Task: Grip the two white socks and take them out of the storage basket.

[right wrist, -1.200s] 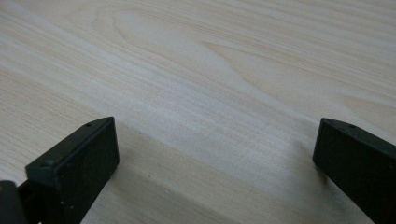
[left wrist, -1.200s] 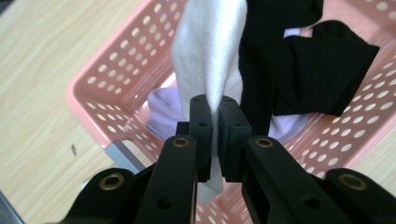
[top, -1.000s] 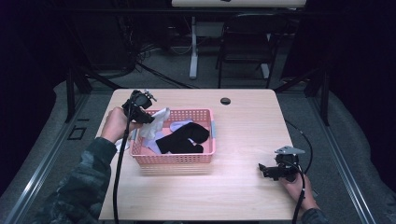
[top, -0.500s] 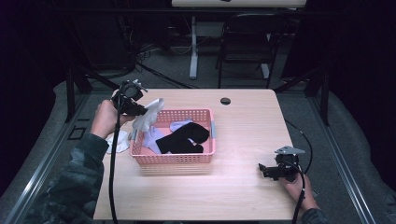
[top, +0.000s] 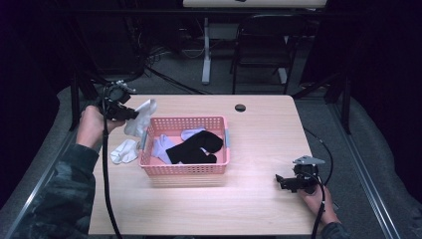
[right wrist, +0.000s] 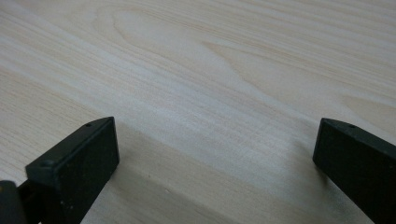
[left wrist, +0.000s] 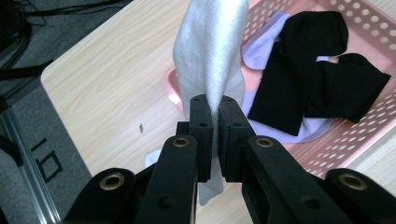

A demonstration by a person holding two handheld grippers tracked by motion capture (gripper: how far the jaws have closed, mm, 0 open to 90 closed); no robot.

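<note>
Left gripper (top: 130,114) up off the table just beyond the pink basket's (top: 185,171) left end, jaws clamped tight on a white sock (top: 140,117). Sock pinched near its middle in the left gripper view (left wrist: 210,60), one end rising past the jaw tips over the basket's corner, the other end hanging out below the jaws. Seen from the high view, dangling in the air beside the basket's left rim, clear of the tabletop.

Inside the basket: a black sock (top: 195,148) folded across the middle, pale lavender socks (top: 161,147) beneath and to its left. Another white sock (top: 124,151) flat on the table (top: 259,129), just outside the basket's left wall, below the held one.

Right gripper (top: 282,181) low at the table's surface, well apart from the basket on its right side, jaws spread wide with bare wood between them (right wrist: 215,154). Nothing held there.

A small dark round hole (top: 240,107) in the table past the basket's far right corner.
</note>
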